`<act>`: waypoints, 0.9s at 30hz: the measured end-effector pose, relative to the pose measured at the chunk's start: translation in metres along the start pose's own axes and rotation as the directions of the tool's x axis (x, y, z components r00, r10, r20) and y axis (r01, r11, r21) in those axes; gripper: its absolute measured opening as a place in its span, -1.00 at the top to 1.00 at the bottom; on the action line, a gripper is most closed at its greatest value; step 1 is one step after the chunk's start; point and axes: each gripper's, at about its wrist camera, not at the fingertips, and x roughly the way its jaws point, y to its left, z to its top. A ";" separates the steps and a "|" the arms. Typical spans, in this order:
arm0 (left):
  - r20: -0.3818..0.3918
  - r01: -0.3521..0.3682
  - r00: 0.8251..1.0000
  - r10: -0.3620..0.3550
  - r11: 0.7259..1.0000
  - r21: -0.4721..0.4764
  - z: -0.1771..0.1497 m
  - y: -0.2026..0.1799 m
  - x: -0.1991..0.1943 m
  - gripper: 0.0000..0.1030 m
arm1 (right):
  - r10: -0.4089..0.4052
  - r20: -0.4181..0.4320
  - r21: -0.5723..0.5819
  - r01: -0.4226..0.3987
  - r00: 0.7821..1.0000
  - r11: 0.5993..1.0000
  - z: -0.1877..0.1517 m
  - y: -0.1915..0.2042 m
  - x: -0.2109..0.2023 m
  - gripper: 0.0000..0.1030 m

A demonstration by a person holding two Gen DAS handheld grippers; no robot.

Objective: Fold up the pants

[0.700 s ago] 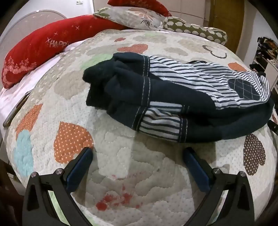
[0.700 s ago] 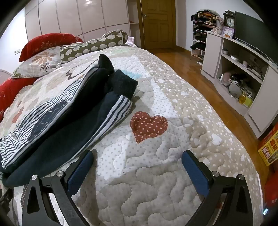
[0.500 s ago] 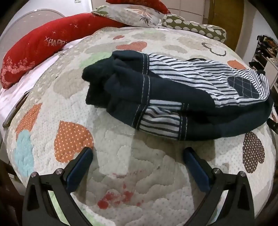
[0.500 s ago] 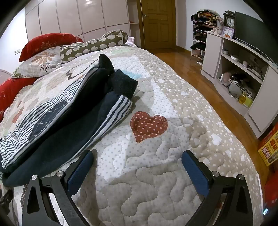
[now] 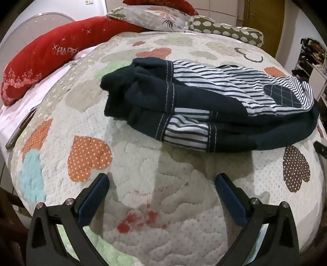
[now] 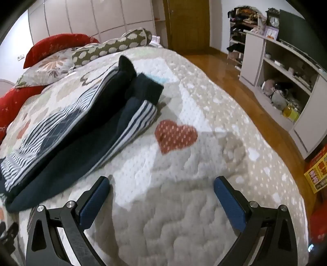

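Note:
The pants (image 5: 204,106) are dark navy with blue-and-white striped panels and lie folded in a stacked bundle on the quilted bedspread (image 5: 159,184). In the right wrist view the same bundle (image 6: 77,131) lies at the left, leg cuffs pointing away. My left gripper (image 5: 162,182) is open and empty, hovering over bare quilt just short of the bundle's near edge. My right gripper (image 6: 161,184) is open and empty over the quilt, to the right of the bundle.
Red pillows (image 5: 40,61), a floral pillow (image 5: 151,14) and a spotted bolster (image 5: 224,30) lie at the head of the bed. A white shelf unit (image 6: 286,81), wooden floor (image 6: 235,77) and door (image 6: 188,22) lie to the right of the bed.
The left view has shifted slightly, the pants sitting a little higher in frame. The right view has tilted a little. Both grippers stay open; the pants have not moved.

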 end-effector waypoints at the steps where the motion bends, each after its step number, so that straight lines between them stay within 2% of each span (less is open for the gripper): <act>1: 0.002 -0.004 1.000 0.004 1.000 0.005 -0.001 -0.001 0.000 -1.00 | 0.002 -0.006 -0.017 -0.002 1.000 1.000 -0.005 0.001 -0.004 -0.99; 4: -0.014 0.003 1.000 -0.003 1.000 0.022 -0.001 -0.002 -0.002 -1.00 | -0.009 0.004 -0.052 0.010 1.000 0.999 -0.017 0.007 -0.012 -0.99; 8: -0.040 0.098 0.994 -0.098 0.995 -0.019 -0.002 0.014 -0.015 -1.00 | -0.009 0.033 -0.069 0.011 0.999 0.998 -0.033 0.009 -0.025 -0.99; 10: 0.010 0.141 0.990 -0.140 0.989 -0.050 -0.005 0.025 -0.029 -1.00 | 0.002 0.035 -0.084 0.001 0.999 0.996 -0.038 0.008 -0.030 -0.99; 12: 0.108 0.154 0.983 -0.146 0.986 -0.064 -0.007 0.036 -0.051 -1.00 | 0.016 0.029 -0.095 -0.013 0.999 0.995 -0.040 0.007 -0.034 -0.99; 13: 0.176 0.147 0.976 -0.132 0.987 -0.072 -0.009 0.042 -0.066 -1.00 | 0.029 0.030 -0.096 -0.026 0.999 0.995 -0.042 0.005 -0.036 -0.99; 15: 0.307 0.140 0.946 -0.108 0.987 -0.084 -0.010 0.051 -0.093 -1.00 | 0.058 0.031 -0.097 -0.055 0.998 0.994 -0.045 0.002 -0.038 -0.99; 17: 0.419 0.160 0.900 -0.121 0.985 -0.060 -0.007 0.057 -0.114 -1.00 | 0.046 0.032 -0.128 -0.042 0.998 0.991 -0.048 0.004 -0.041 -0.99; 18: 0.439 0.171 0.888 -0.135 0.984 -0.045 -0.002 0.058 -0.119 -1.00 | 0.028 0.036 -0.138 -0.023 0.999 0.990 -0.049 0.007 -0.042 -0.99; 19: 0.427 0.177 0.892 -0.149 0.984 -0.025 0.009 0.059 -0.119 -1.00 | 0.012 0.042 -0.148 -0.006 0.999 0.989 -0.052 0.009 -0.044 -0.99; 21: 0.332 0.183 0.928 -0.169 0.983 -0.012 0.026 0.061 -0.113 -1.00 | -0.022 0.049 -0.170 0.030 0.999 0.985 -0.047 0.015 -0.050 -0.95; 22: 0.283 0.213 0.939 -0.194 0.976 -0.037 0.031 0.067 -0.107 -1.00 | -0.015 0.058 -0.164 0.025 0.998 0.986 -0.041 0.017 -0.056 -0.86; 23: 0.256 0.250 0.940 -0.225 0.966 -0.069 0.034 0.071 -0.101 -1.00 | 0.035 0.067 -0.138 -0.026 0.997 0.990 -0.032 0.017 -0.067 -0.83; 25: 0.195 0.343 0.929 -0.314 0.929 -0.141 0.030 0.077 -0.085 -1.00 | 0.129 0.070 -0.097 -0.122 0.989 0.988 -0.016 0.015 -0.080 -0.74; 27: 0.145 0.397 0.916 -0.374 0.899 -0.187 0.024 0.078 -0.073 -1.00 | 0.237 0.049 -0.078 -0.233 0.970 0.969 0.003 0.018 -0.088 -0.58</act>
